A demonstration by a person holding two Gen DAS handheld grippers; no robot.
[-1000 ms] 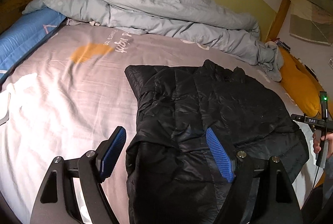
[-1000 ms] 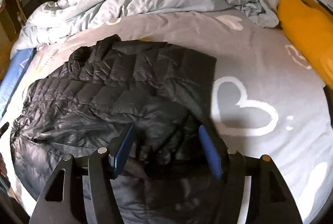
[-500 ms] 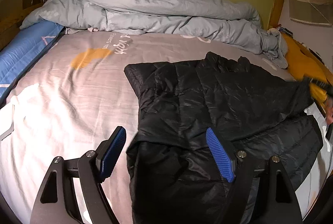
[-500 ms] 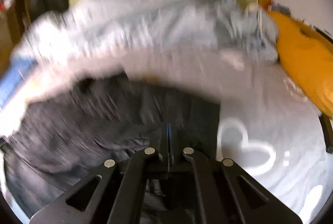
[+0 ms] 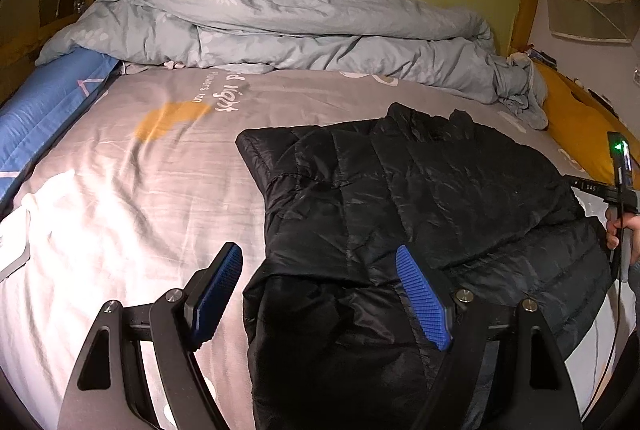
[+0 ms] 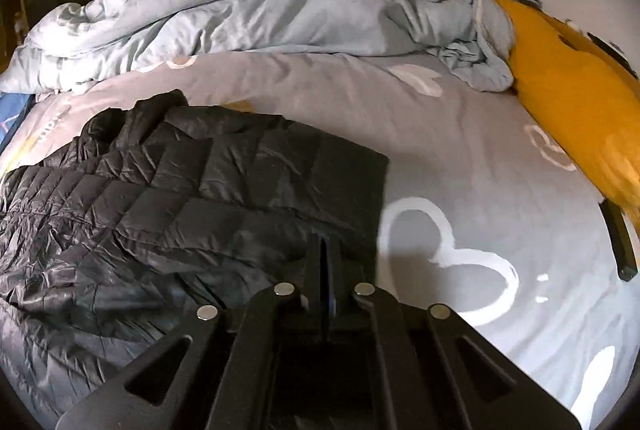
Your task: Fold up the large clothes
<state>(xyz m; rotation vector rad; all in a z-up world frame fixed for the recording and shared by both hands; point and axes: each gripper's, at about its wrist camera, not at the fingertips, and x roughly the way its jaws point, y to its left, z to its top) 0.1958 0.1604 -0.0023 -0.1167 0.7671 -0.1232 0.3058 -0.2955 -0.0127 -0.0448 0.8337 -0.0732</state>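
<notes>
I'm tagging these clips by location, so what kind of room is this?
Most likely a bedroom: a bed with a grey printed sheet, a rumpled pale blue duvet piled at its head, and a black puffer jacket spread out on it.

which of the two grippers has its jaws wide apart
The left gripper: its blue pads stand wide apart over the black jacket. The right gripper has only a narrow, widening slit.
</notes>
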